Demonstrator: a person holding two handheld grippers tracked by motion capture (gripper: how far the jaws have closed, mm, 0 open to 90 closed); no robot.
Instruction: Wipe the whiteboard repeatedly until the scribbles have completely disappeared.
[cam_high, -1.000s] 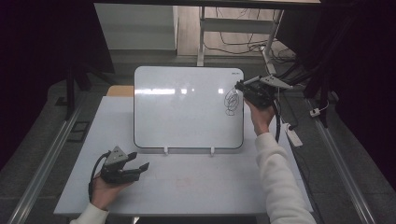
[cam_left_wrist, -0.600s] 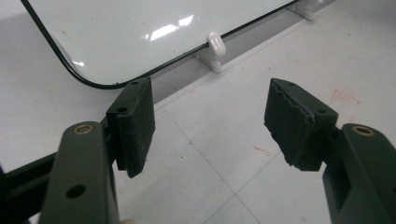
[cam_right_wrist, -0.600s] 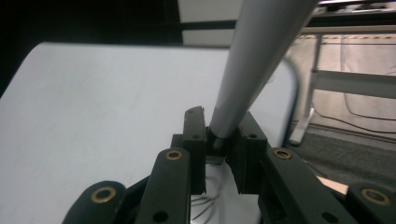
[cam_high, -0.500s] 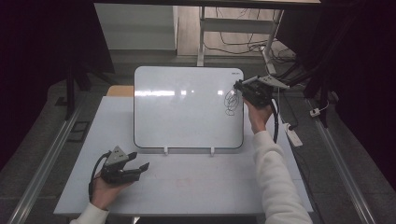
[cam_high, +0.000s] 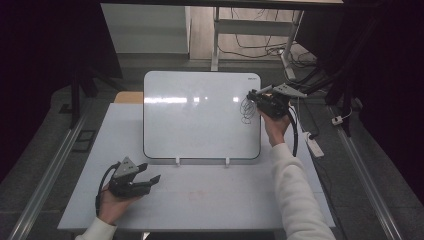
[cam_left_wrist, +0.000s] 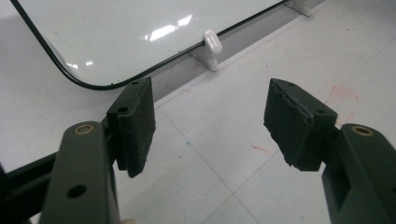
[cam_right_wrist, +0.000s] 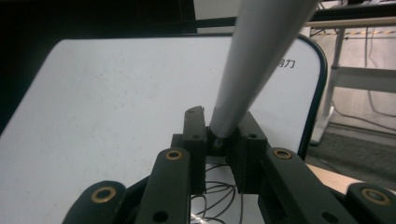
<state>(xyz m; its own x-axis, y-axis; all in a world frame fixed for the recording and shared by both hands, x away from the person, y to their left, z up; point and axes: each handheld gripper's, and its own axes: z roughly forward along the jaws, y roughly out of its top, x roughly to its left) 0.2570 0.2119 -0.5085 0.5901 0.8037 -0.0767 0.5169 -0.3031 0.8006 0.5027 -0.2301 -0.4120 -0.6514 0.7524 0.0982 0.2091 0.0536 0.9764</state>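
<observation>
Meanwhile my right gripper (cam_high: 256, 95) kept its jaws clamped on the marker (cam_right_wrist: 254, 60) at the whiteboard's (cam_high: 200, 120) right edge, and the scribble (cam_high: 245, 107) had grown slightly, so I judged drawing underway. My left gripper (cam_high: 150, 176) stayed parked on the table (cam_high: 210, 195), jaws open and empty.

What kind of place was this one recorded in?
Probably a lab or workshop: a whiteboard propped on a white table, loose cables on the floor behind, and dark surroundings.
</observation>
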